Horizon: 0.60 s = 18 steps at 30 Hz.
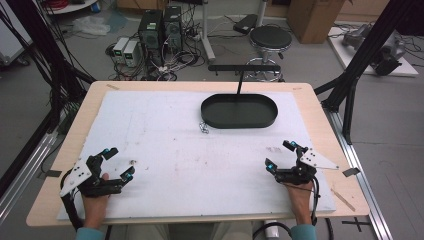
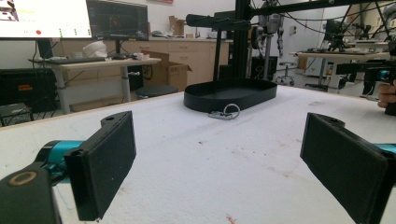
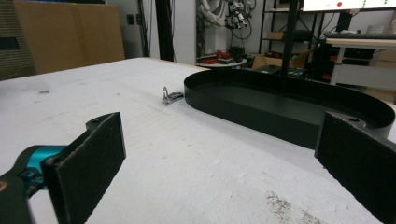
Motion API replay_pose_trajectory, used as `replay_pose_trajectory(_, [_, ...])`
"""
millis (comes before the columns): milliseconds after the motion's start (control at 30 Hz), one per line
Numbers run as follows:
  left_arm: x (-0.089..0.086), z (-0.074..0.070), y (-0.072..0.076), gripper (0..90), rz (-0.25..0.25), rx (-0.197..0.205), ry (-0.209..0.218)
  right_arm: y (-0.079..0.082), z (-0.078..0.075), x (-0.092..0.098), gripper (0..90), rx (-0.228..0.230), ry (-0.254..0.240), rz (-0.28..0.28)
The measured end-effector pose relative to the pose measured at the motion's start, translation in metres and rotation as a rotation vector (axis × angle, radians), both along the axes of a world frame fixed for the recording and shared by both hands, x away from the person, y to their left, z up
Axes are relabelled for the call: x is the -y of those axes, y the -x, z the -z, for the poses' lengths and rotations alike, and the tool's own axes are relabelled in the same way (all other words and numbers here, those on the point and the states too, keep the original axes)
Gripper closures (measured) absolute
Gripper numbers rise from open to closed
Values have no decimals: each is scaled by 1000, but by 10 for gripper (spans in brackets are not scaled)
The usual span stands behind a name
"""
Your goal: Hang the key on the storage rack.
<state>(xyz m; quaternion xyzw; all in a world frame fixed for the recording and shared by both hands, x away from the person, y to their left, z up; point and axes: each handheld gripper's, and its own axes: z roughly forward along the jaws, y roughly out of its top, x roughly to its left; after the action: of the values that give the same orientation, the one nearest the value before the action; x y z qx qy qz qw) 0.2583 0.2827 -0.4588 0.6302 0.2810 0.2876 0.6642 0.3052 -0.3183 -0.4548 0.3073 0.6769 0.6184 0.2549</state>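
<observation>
Overhead camera looks down; both low tool cameras face the black tray point(image 1: 239, 111).

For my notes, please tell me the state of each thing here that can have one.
Left tongs: open, holding nothing.
Right tongs: open, holding nothing.
Black tray: upright, looks empty.
Metal key ring: lying on the white mat, beside the tray.

Tray point(image 1: 239, 111) sits at the desk's point(image 1: 165, 150) far centre; a metal clip point(image 1: 203, 126) lies just beside its near-left edge.
</observation>
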Motion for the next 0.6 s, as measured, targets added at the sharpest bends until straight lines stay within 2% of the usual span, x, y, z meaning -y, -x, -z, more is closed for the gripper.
replay_pose_trajectory(233, [1, 0, 0, 108, 0, -4, 0, 2, 0, -1, 12, 24, 1, 5])
replay_pose_trajectory(600, [1, 0, 0, 108, 1, 3, -4, 3, 0, -1, 12, 25, 4, 15])
